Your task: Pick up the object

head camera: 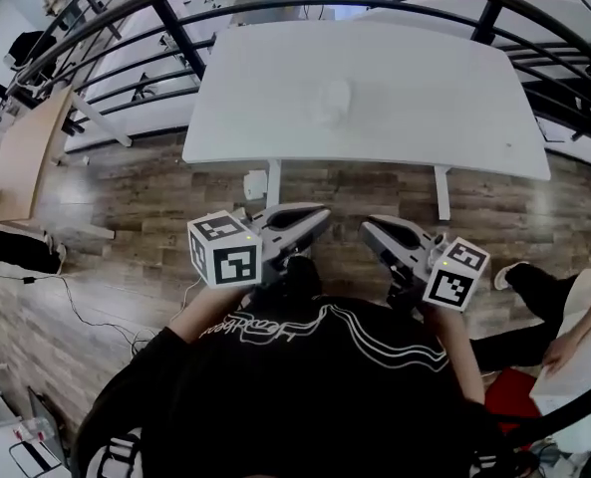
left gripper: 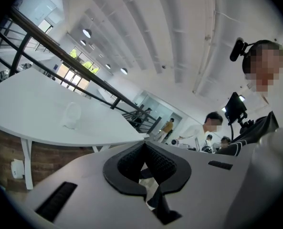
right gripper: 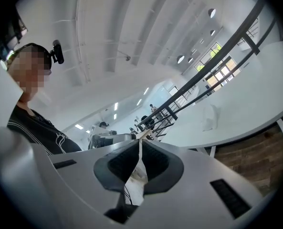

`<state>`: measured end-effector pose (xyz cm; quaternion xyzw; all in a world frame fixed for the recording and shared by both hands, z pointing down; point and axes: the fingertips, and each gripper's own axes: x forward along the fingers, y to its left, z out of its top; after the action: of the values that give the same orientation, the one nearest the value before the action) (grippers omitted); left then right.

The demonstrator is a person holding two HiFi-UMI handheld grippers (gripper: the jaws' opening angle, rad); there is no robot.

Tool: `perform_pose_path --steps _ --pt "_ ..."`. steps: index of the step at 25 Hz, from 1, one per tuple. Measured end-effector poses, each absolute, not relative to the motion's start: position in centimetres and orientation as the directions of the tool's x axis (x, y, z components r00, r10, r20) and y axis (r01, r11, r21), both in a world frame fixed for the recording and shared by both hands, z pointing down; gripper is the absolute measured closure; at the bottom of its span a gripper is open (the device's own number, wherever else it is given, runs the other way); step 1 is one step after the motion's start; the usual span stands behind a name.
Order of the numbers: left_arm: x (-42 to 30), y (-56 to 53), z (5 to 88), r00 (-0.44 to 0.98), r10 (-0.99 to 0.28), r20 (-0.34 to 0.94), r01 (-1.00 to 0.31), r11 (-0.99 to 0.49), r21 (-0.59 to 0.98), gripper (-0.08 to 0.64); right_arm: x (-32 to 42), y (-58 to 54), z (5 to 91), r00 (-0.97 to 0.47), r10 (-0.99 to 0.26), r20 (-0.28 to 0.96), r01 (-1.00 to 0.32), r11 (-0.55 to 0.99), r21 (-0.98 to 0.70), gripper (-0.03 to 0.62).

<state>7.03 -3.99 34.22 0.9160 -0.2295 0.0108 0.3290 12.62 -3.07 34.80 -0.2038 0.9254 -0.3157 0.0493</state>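
A small pale white object (head camera: 332, 103) lies near the middle of the white table (head camera: 454, 118); its shape is hard to make out against the tabletop. It also shows as a faint upright form in the left gripper view (left gripper: 72, 114) and in the right gripper view (right gripper: 211, 117). Both grippers are held close to the person's chest, well short of the table and over the wooden floor. My left gripper (head camera: 320, 215) (left gripper: 144, 143) has its jaws together with nothing between them. My right gripper (head camera: 368, 227) (right gripper: 140, 140) is shut and empty as well.
A black railing (head camera: 175, 28) curves behind and around the table. The table legs (head camera: 442, 192) stand on the wooden floor, with a small white box (head camera: 255, 182) by the left leg. A wooden desk (head camera: 16, 157) is at far left. A seated person's leg (head camera: 534, 287) is at right.
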Motion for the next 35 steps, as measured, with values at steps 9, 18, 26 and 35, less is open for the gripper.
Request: perform_pose_path --steps 9,18,26,35 --pt "5.8 -9.8 34.3 0.901 -0.399 0.168 -0.416 -0.690 0.593 0.554 12.0 -9.1 34.4 -0.897 -0.440 0.048 -0.379 0.710 -0.593 0.569" --pt "4.9 -17.9 34.5 0.915 -0.360 0.182 -0.394 -0.700 0.596 0.554 10.1 -17.2 34.7 -0.887 -0.458 0.055 -0.395 0.693 -0.603 0.569" --pt "1.9 -29.0 35.1 0.911 -0.368 0.187 -0.400 -0.673 0.622 0.554 6.5 -27.7 35.2 -0.897 -0.438 0.058 -0.377 0.690 -0.618 0.569" --pt "1.4 -33.5 36.8 0.909 -0.360 0.209 -0.404 -0.639 0.655 0.554 6.7 -32.0 37.5 -0.888 -0.449 0.100 -0.400 0.645 -0.651 0.569"
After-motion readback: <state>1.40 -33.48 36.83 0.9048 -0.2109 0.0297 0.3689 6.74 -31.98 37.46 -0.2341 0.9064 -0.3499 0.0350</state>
